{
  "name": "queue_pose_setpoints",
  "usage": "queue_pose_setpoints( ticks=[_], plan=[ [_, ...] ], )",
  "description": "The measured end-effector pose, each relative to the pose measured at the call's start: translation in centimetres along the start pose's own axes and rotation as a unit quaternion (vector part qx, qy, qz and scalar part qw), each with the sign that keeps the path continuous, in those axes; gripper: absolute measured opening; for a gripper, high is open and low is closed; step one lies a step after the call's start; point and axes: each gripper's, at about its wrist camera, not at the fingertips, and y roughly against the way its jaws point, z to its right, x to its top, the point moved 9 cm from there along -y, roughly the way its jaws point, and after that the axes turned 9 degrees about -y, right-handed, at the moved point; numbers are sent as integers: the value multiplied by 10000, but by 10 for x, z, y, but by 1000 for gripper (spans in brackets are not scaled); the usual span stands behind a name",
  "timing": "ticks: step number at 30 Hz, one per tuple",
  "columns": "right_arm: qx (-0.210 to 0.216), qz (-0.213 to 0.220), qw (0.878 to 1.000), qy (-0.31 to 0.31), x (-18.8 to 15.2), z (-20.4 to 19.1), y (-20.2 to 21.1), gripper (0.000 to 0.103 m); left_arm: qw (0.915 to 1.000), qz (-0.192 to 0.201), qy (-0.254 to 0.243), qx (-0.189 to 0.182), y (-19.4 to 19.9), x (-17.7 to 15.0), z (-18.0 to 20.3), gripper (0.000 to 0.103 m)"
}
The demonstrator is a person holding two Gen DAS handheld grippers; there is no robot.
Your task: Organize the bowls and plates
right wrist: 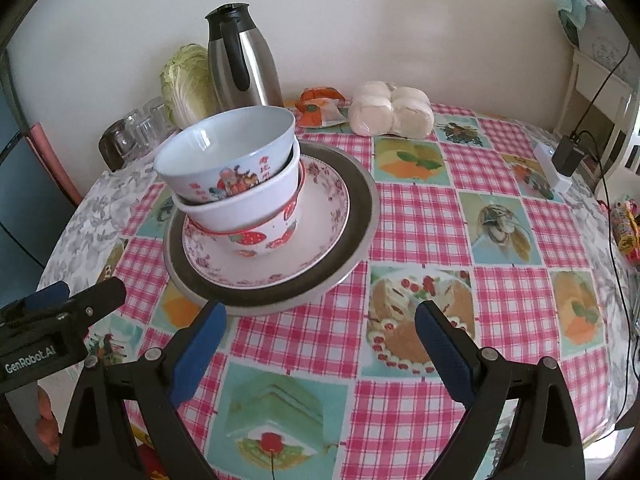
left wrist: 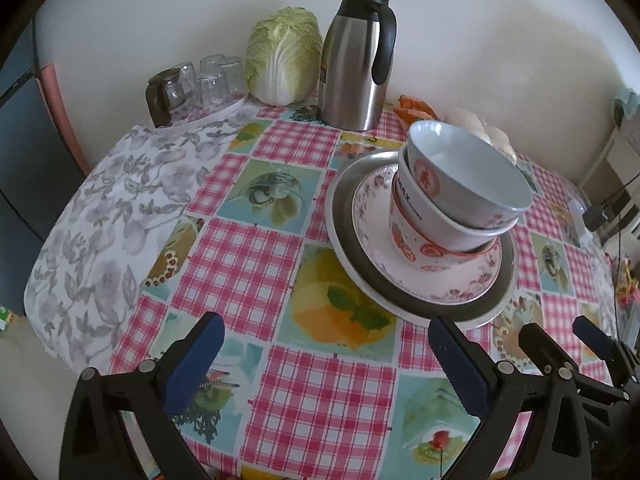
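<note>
Both tongs hang spread and empty above the checked oilcloth: the left gripper [left wrist: 326,344] with its blue pads wide apart, the right gripper [right wrist: 320,320] likewise, neither touching any dish.

Just ahead of the left gripper and a little to its right, and ahead-left of the right gripper, stands the stack. A pale blue bowl with red figures [right wrist: 228,148] sits tilted inside a plain white bowl [right wrist: 244,204], which sits inside a small strawberry-printed bowl [right wrist: 264,238]. These rest on a floral-rimmed white plate [right wrist: 320,216], which lies on a wide grey metal plate [right wrist: 360,200]; in the left view a white rim shows under that one. The top bowl looks empty.

Everything seems nested already, so the work is probably near its end. If the leaning bowls need seating, I would pinch the top bowl's rim lightly and level it, steadying the plate edge with the other tool, since a sideways push could topple the tower.

Beyond the stack stand a steel thermal jug with black handle [left wrist: 354,60] and a pale green napa cabbage [left wrist: 284,56]. Far left is a white tray of upturned clear glasses [left wrist: 200,84]. Far right lie bagged white steamed buns [right wrist: 390,110].
</note>
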Motion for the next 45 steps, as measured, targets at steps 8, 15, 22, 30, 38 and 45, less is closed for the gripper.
queue_pose_setpoints(
  ticks=[8,15,22,30,38,45],
  plan=[
    [-43,-30,10000,24,-10,2,9,95,9998,86,-18,175,9,-6,-2,103],
    [-64,-6,10000,-20,-9,6,12,95,9994,21,-186,289,8,-12,2,103],
    [-170,1,9998,-133,-7,15,12,95,9985,-204,-271,429,-2,-18,3,103],
    [-260,-41,9994,-203,-5,21,10,95,9974,-433,-288,490,-11,-24,2,103],
    [-292,-158,9992,-230,-9,24,3,95,9962,-595,-361,522,-18,-29,2,103],
    [-283,-208,9991,-253,-9,25,1,95,9956,-662,-364,553,-20,-31,0,103]
  ],
)
